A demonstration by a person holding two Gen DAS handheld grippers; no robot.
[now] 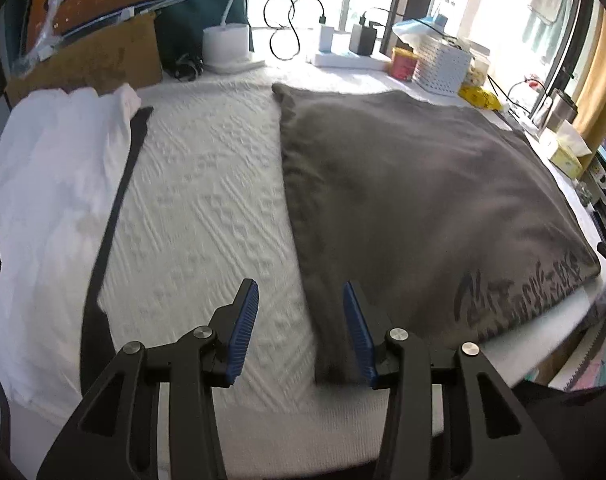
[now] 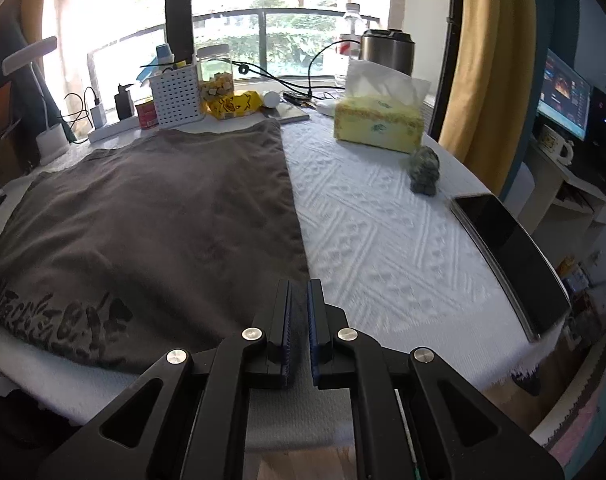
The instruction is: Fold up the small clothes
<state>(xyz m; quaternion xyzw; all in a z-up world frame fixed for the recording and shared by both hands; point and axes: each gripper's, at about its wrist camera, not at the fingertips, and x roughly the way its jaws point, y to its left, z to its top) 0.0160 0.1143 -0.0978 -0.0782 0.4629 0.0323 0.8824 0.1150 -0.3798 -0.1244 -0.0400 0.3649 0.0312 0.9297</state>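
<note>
A grey T-shirt [image 1: 415,208] with dark lettering lies flat, folded into a rectangle, on the white textured tablecloth [image 1: 207,216]. It also shows in the right wrist view [image 2: 151,216]. My left gripper [image 1: 301,300] is open and empty, hovering over the shirt's near left corner. My right gripper [image 2: 299,300] is nearly shut, with a thin gap between the pads and nothing in it. It hovers at the shirt's near right edge. A white garment with a black band [image 1: 51,216] lies at the far left.
Along the window edge stand a white lamp base [image 1: 227,46], chargers with cables, a red tin [image 1: 403,65] and a white perforated basket [image 2: 177,96]. A yellow tissue box [image 2: 379,124], a small grey figure [image 2: 425,172] and a dark tablet [image 2: 507,256] lie to the right.
</note>
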